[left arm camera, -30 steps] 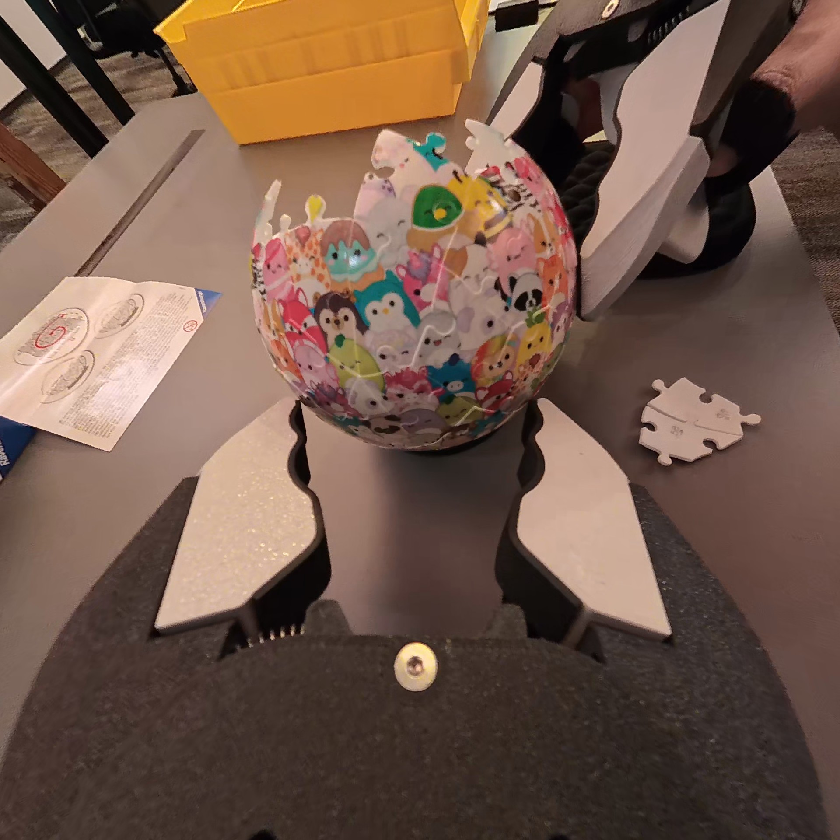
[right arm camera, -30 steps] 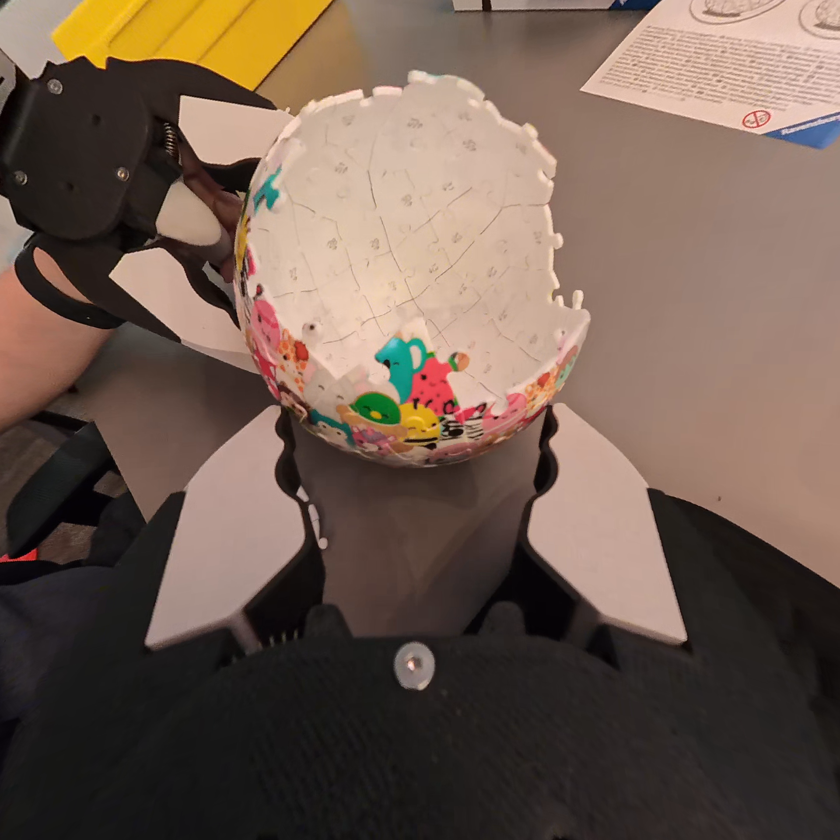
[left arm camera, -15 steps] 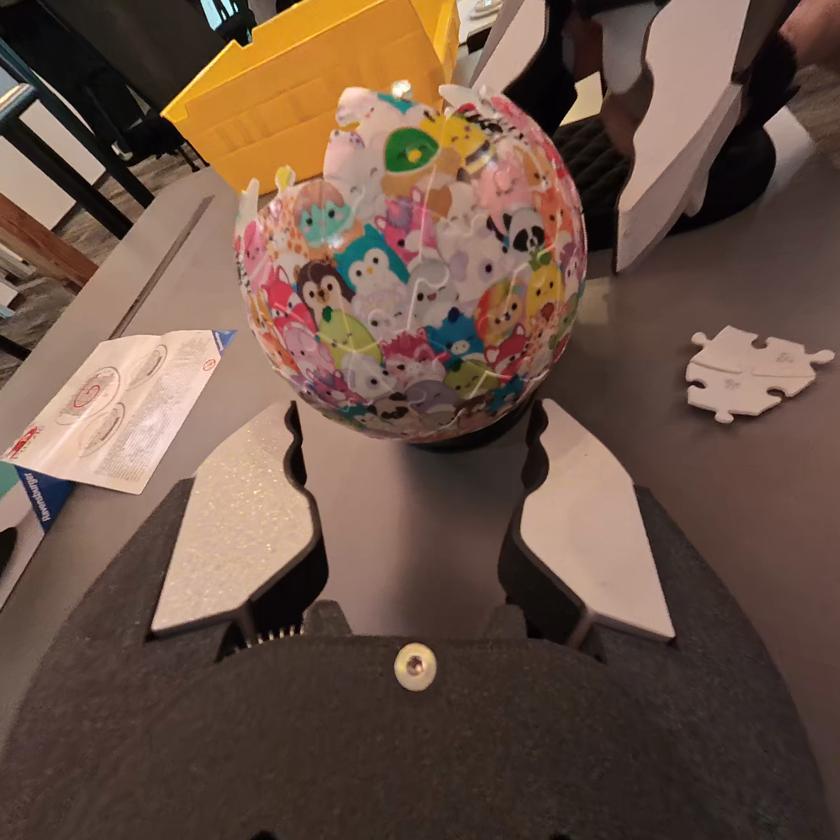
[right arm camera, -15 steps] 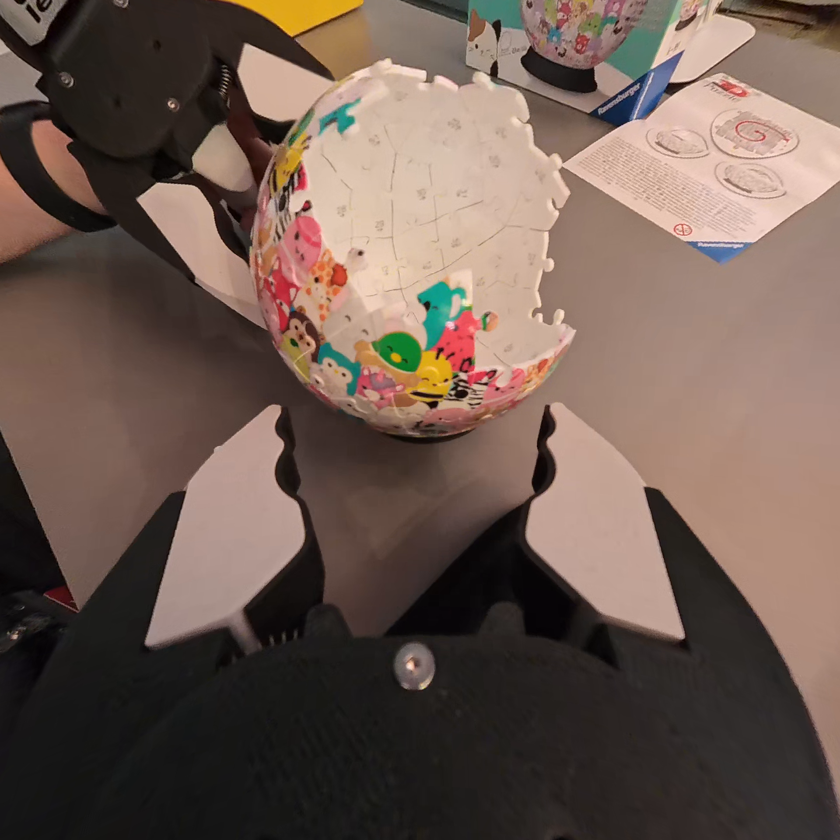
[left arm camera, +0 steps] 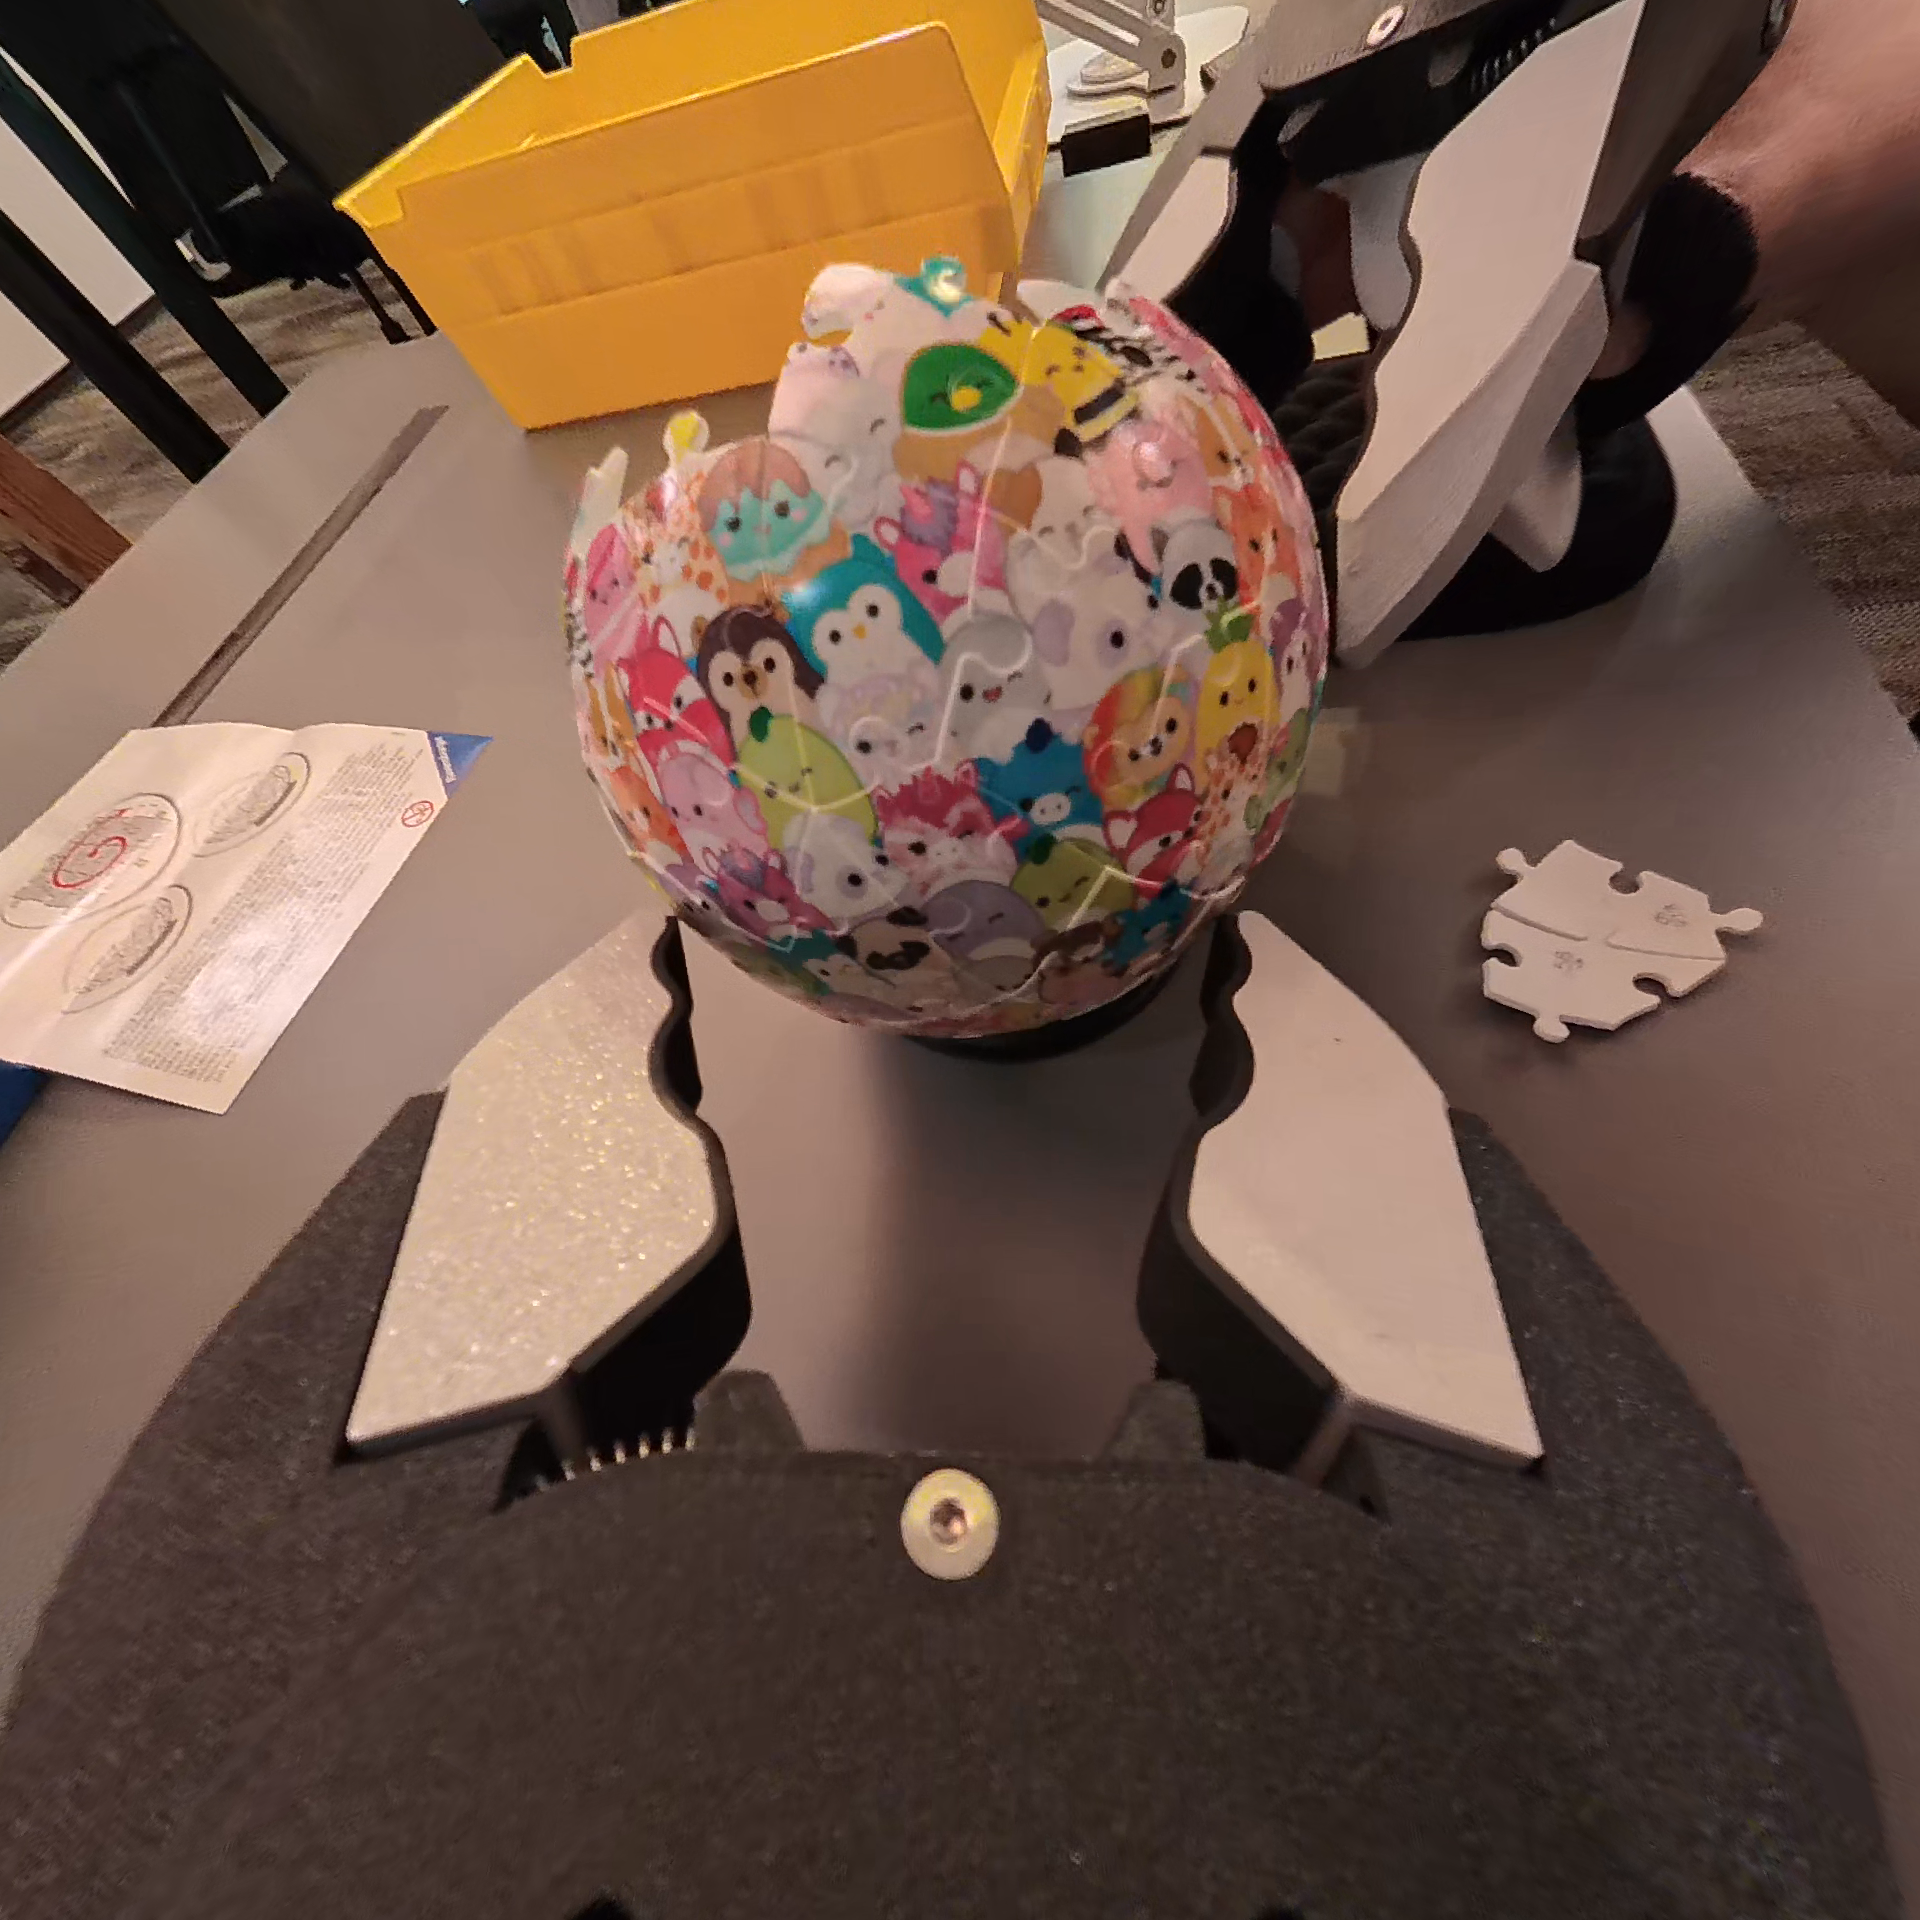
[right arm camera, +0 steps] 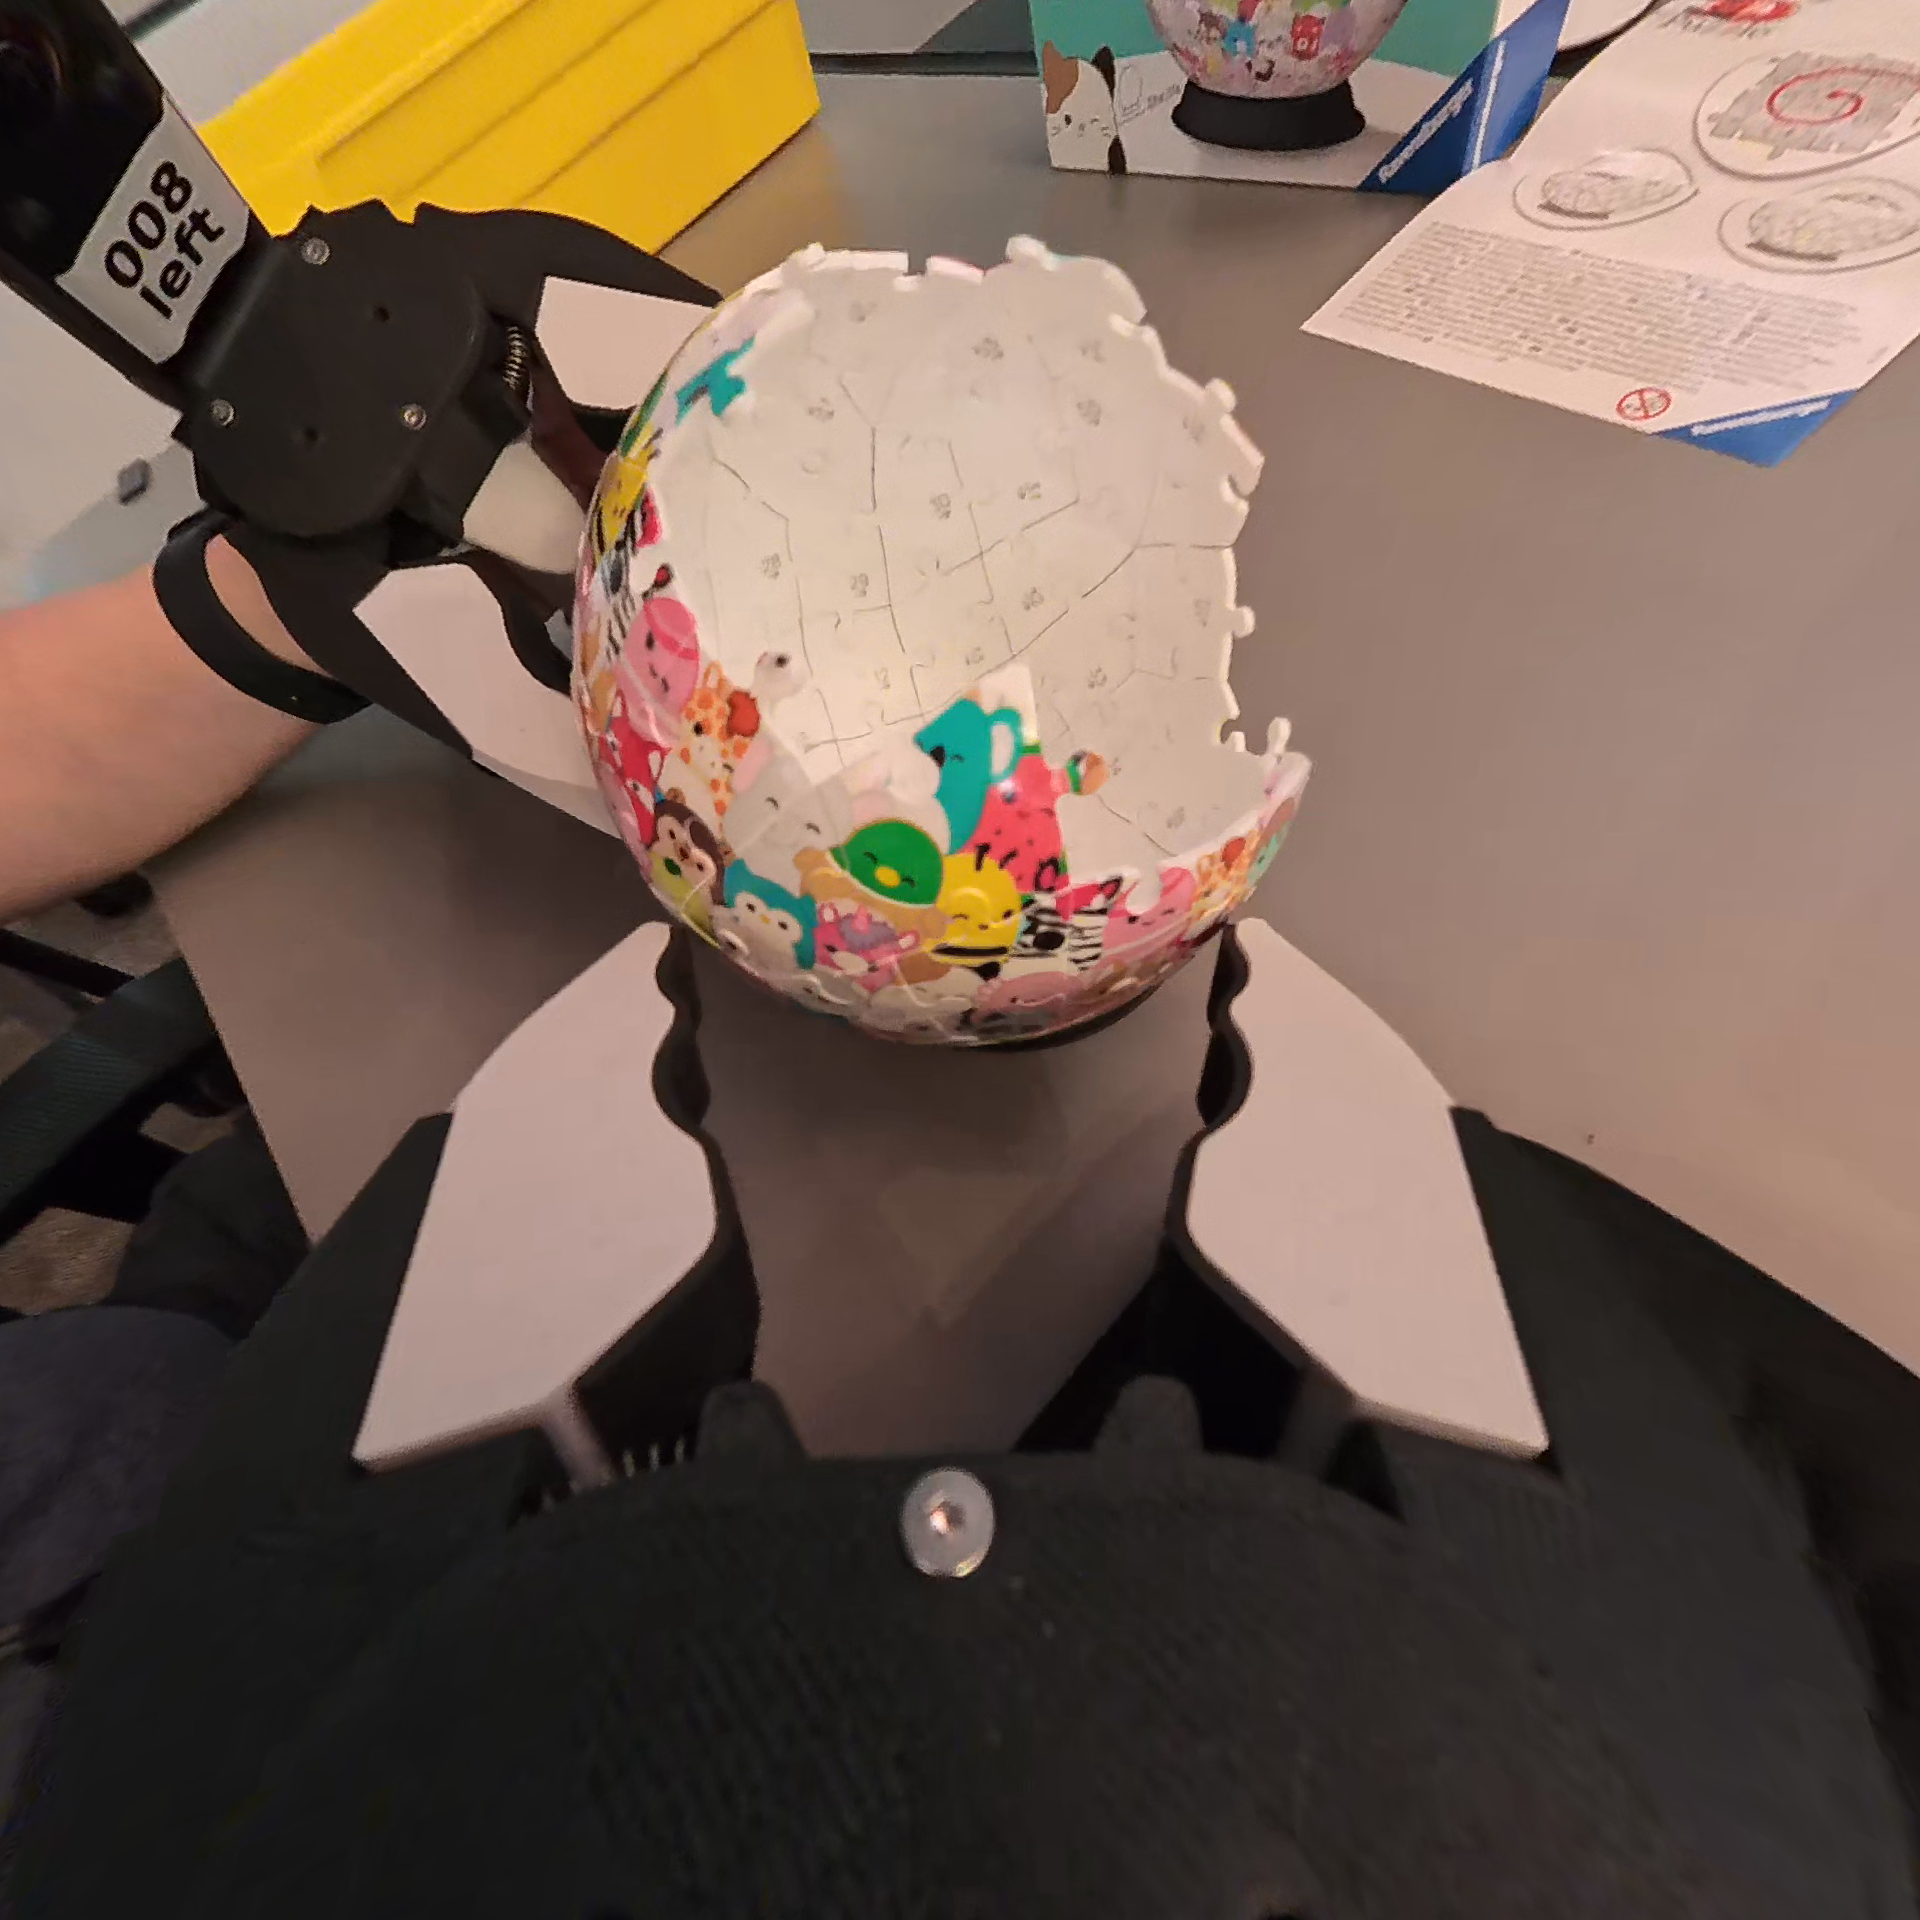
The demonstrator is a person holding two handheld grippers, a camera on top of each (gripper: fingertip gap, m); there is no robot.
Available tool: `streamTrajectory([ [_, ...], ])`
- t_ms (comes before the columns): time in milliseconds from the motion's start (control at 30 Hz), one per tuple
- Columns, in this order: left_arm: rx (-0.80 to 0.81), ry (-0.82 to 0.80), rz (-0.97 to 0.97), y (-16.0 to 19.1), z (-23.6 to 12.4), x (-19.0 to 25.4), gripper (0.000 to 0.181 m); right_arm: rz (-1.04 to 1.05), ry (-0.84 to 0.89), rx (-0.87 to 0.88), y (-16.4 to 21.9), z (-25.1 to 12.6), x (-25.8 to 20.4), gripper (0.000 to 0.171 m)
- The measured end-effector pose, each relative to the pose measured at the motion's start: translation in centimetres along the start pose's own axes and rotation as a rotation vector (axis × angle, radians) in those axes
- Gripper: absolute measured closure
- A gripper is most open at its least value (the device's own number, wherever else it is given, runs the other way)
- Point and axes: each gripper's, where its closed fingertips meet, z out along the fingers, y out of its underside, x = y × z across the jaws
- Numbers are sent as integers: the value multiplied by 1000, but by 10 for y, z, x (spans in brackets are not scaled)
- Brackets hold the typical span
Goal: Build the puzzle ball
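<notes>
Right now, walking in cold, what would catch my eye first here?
The half-built puzzle ball, crowded with bright cartoon animals, sits on a dark stand mid-table; the right wrist view shows its hollow white inside. Open grippers flank it: the left gripper in front, the right gripper opposite. A yellow bin stands behind, joined white pieces beside.

Half-built colourful puzzle ball (white inside) sits on a black stand, loose joined pieces nearby.

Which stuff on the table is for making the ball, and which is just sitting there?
For the job:
puzzle ball
joined white pieces
black stand
left claw
right claw
instruction sheet

Just lying about:
yellow bin
puzzle box
</notes>
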Motion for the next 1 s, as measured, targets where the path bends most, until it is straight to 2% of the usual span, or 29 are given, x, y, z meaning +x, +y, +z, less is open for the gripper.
streamTrajectory([
  [333, -22, 40, -51, -3, -3, 1, 86, 152, -47, -43, 1, 0, -5, 74],
  [1000, -24, 84, -22, -4, -6, 1, 86, 192, -25, -36, 3, 2, -9, 74],
])
